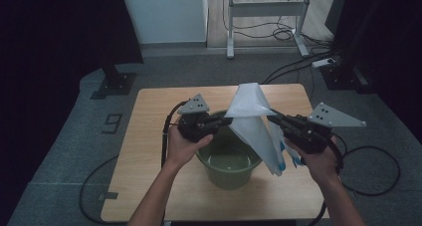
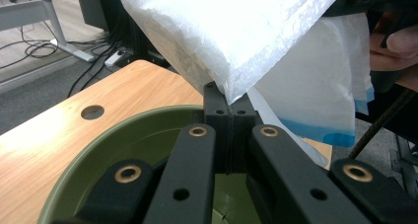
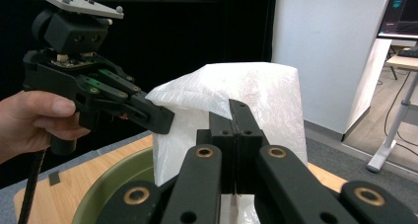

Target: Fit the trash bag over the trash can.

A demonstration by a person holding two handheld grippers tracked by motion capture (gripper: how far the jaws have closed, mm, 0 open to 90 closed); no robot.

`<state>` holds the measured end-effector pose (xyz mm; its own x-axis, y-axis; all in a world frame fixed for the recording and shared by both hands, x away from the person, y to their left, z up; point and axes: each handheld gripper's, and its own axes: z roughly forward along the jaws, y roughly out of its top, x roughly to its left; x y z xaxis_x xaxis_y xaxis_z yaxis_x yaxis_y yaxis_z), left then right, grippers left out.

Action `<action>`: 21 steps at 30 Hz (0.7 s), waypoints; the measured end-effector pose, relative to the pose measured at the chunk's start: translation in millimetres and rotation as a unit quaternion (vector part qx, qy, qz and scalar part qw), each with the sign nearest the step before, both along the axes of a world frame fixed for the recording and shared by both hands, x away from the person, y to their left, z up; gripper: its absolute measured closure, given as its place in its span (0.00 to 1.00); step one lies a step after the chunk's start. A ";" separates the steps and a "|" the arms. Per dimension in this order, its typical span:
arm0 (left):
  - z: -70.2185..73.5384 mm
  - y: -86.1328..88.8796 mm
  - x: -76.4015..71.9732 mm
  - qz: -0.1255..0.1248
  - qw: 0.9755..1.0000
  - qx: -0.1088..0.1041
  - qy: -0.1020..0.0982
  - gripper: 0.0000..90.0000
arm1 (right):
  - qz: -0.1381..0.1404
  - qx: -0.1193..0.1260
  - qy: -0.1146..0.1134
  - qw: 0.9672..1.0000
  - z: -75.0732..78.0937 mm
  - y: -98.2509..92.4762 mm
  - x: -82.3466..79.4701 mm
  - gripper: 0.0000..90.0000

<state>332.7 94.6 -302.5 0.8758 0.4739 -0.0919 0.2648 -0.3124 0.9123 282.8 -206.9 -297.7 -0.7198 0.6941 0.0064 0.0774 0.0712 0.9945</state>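
A thin white plastic bag with a blue edge hangs spread over a green bucket that stands on the wooden table. My left gripper is shut on the bag's left corner. In the left gripper view its jaws meet on the bag just above the bucket's rim. My right gripper is shut on the bag's right side. In the right gripper view its closed jaws sit against the bag, with the left gripper opposite and the bucket below.
The bucket stands near the table's front middle, and bare wood lies to its left and right. The tabletop has a round hole. Cables trail from both grippers across the grey floor. A black stand and a white desk frame stand beyond the table.
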 end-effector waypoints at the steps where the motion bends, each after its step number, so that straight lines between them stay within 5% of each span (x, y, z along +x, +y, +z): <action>1: 0.5 1.8 -0.4 0.000 1.000 0.000 -0.001 1.00 | 0.001 -0.001 0.000 1.000 -0.1 1.2 0.1 0.99; 21: 12.4 28.8 -4.7 0.034 0.999 0.010 -0.026 1.00 | 0.020 -0.015 0.002 1.000 1.9 24.0 5.8 0.99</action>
